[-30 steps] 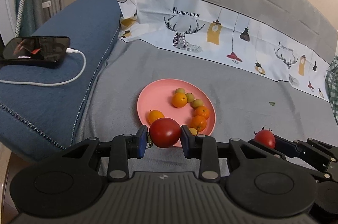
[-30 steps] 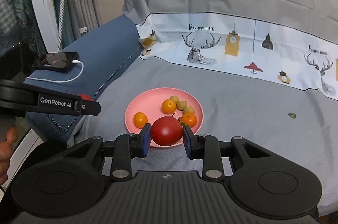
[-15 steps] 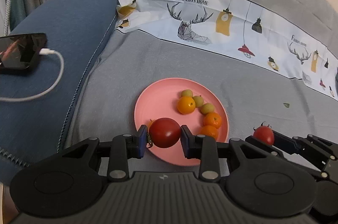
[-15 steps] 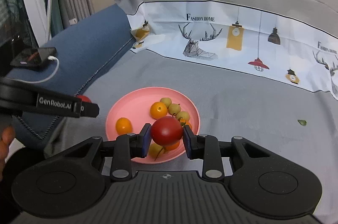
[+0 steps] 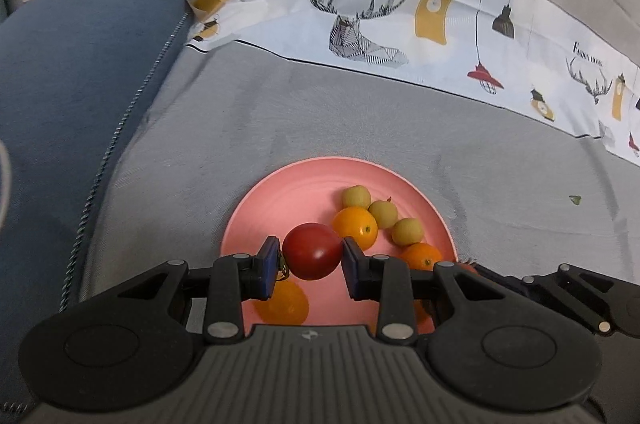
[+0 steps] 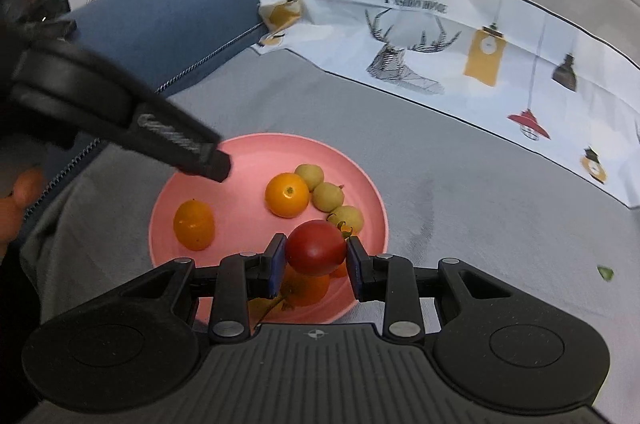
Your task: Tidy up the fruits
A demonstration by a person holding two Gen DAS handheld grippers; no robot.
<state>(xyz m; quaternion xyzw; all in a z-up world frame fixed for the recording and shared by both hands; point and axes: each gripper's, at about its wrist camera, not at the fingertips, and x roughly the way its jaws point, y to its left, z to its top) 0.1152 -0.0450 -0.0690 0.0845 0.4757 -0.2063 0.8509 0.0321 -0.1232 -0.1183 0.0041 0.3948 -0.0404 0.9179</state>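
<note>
A pink plate (image 5: 296, 184) lies on the grey cloth and holds several small oranges (image 5: 355, 227) and yellow-green fruits (image 5: 407, 231). My left gripper (image 5: 311, 260) is shut on a red tomato (image 5: 313, 251), held over the plate's near left part. My right gripper (image 6: 316, 258) is shut on a second red tomato (image 6: 316, 247), held over the plate's (image 6: 248, 160) near right part. The left gripper's finger (image 6: 180, 144) reaches in over the plate's left rim in the right wrist view. The right gripper's body (image 5: 560, 288) shows at the lower right of the left wrist view.
A blue cushion (image 5: 72, 72) lies to the left. A white printed cloth band (image 5: 400, 16) runs across the back. A small green leaf scrap (image 5: 575, 199) lies on the grey cloth right of the plate. A hand (image 6: 20, 200) shows at the left edge.
Both grippers moved forward and down over the plate, each still holding its tomato. The plate now looms larger and closer in both views.
</note>
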